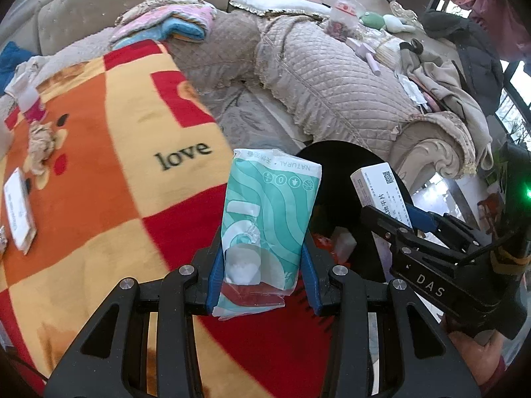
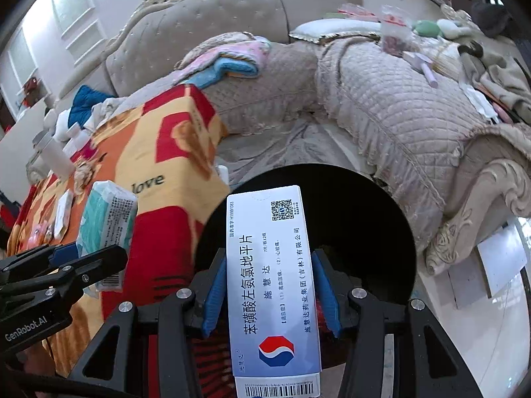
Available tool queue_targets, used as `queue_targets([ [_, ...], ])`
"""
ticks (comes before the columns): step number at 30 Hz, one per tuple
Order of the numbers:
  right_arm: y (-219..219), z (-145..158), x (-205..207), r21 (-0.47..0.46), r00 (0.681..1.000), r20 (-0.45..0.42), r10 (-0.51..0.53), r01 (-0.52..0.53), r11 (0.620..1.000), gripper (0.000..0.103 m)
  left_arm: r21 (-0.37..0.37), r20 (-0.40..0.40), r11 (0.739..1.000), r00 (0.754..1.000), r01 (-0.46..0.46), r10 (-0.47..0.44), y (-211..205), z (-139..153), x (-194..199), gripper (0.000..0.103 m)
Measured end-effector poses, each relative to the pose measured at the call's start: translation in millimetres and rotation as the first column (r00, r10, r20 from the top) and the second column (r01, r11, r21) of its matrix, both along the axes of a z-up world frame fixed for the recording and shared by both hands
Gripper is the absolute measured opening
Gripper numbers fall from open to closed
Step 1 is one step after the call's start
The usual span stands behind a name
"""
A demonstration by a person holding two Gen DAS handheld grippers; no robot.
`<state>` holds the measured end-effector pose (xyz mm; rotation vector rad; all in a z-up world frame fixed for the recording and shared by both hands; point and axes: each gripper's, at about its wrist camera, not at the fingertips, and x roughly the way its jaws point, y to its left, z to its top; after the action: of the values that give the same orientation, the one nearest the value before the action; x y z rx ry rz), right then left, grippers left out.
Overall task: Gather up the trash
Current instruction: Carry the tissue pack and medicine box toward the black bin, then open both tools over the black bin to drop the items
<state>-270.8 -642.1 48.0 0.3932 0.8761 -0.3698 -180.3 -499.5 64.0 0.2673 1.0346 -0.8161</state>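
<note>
My left gripper (image 1: 262, 265) is shut on a teal, part-empty tissue packet (image 1: 272, 205), its blue pads pressing both sides. The packet hangs at the near rim of a round black bin (image 1: 338, 162). To the right, my right gripper (image 1: 398, 219) is shut on a white medicine box (image 1: 381, 185). In the right wrist view that gripper (image 2: 270, 285) holds the box (image 2: 268, 265) upright over the bin's dark mouth (image 2: 365, 205). At the left edge of that view, the left gripper (image 2: 89, 255) holds the tissue packet (image 2: 106, 215).
A red, orange and yellow "love" blanket (image 1: 116, 172) covers the surface to the left of the bin. On it lie a crumpled paper wad (image 1: 41, 142), a flat white box (image 1: 18, 212) and white bottles (image 2: 56, 156). A quilted beige sofa (image 1: 332, 76) with clutter stands behind.
</note>
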Motion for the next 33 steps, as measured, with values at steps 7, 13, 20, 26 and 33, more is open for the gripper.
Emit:
queue_targets([
  [7,-16,-10,-6,0.003,0.999,-0.016,-0.032,0.032,0.999,0.048,0.02,-0.017,1.0,1.0,0.021,-0.021,-23,-12,-1,0.038],
  [13,-28,-20,-8,0.015,0.998,-0.028,-0.051,0.051,0.999,0.048,0.028,-0.024,0.999,0.999,0.03,-0.03,-37,-20,1,0.038],
  [20,-37,-27,-6,0.029,0.998,-0.032,-0.062,0.063,0.998,0.048,0.025,-0.034,0.999,0.999,0.044,-0.043,-48,-25,2,0.038],
  [26,-43,-28,-7,0.06,0.996,-0.013,-0.089,0.089,0.994,0.054,-0.026,-0.102,0.999,0.994,0.045,-0.047,-49,-29,7,0.045],
  [33,-41,-27,-9,0.065,0.995,-0.023,-0.1,0.101,0.993,0.054,-0.074,-0.13,0.996,0.99,0.044,-0.054,-44,-27,10,0.061],
])
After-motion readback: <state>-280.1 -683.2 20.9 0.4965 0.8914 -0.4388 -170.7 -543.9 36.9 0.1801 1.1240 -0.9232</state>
